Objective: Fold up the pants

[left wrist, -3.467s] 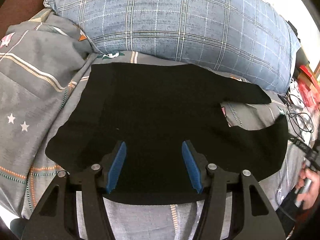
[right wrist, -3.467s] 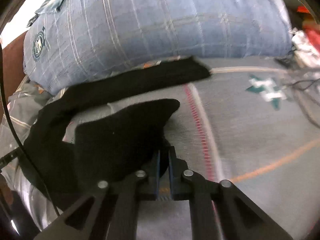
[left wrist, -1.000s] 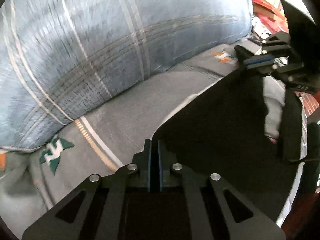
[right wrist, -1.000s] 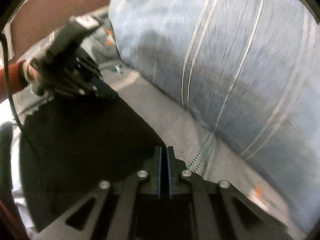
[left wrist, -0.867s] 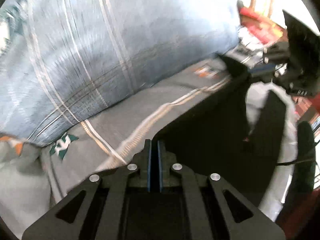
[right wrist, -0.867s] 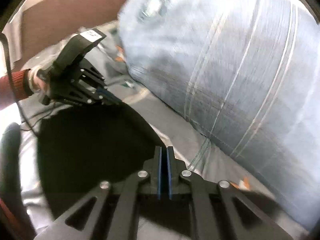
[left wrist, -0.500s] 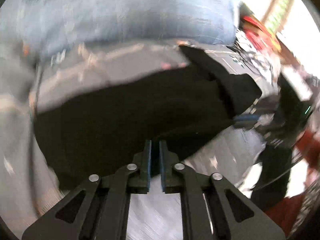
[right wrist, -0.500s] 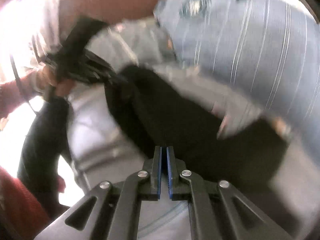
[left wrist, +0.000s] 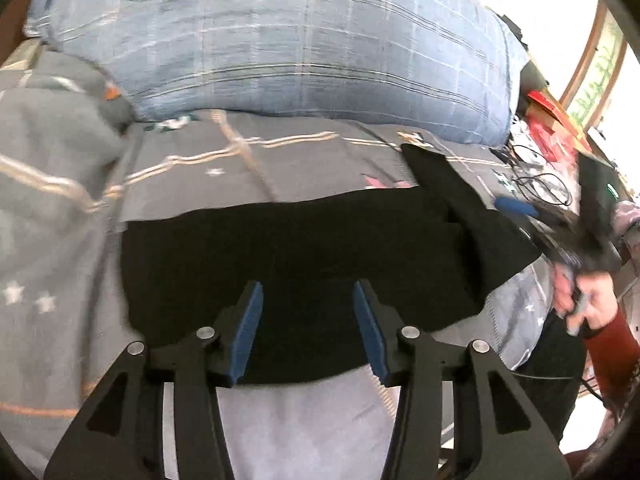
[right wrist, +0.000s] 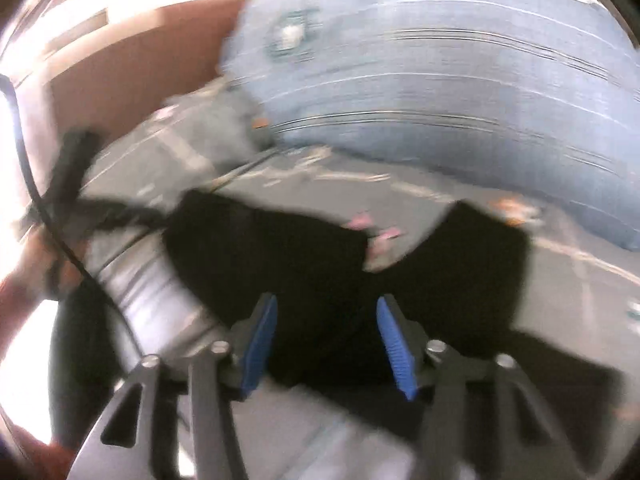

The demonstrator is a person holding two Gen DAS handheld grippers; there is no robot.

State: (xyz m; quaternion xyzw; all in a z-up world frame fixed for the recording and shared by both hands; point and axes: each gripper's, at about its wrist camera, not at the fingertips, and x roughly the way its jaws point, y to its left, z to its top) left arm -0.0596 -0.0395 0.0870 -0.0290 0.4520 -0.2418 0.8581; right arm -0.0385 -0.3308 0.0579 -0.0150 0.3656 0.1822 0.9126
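The black pants [left wrist: 304, 256] lie flat on the grey patterned bedsheet [left wrist: 280, 160], with one leg end [left wrist: 472, 216] folded over at the right. My left gripper [left wrist: 308, 300] is open and empty, its blue pads just above the near edge of the pants. In the blurred right wrist view the pants [right wrist: 320, 272] lie spread below my right gripper [right wrist: 326, 312], which is open and empty. The right gripper also shows in the left wrist view [left wrist: 516, 206] at the right end of the pants.
A large blue plaid pillow [left wrist: 280, 48] lies along the back of the bed. Cables and red clutter [left wrist: 548, 136] sit at the far right. A brown headboard [right wrist: 120, 64] stands at the left. The sheet's near edge [left wrist: 304, 432] lies below the pants.
Both grippers were shut on the pants' edges and carried them across the bed. Now both have opened and let go, and the pants lie folded on the sheet.
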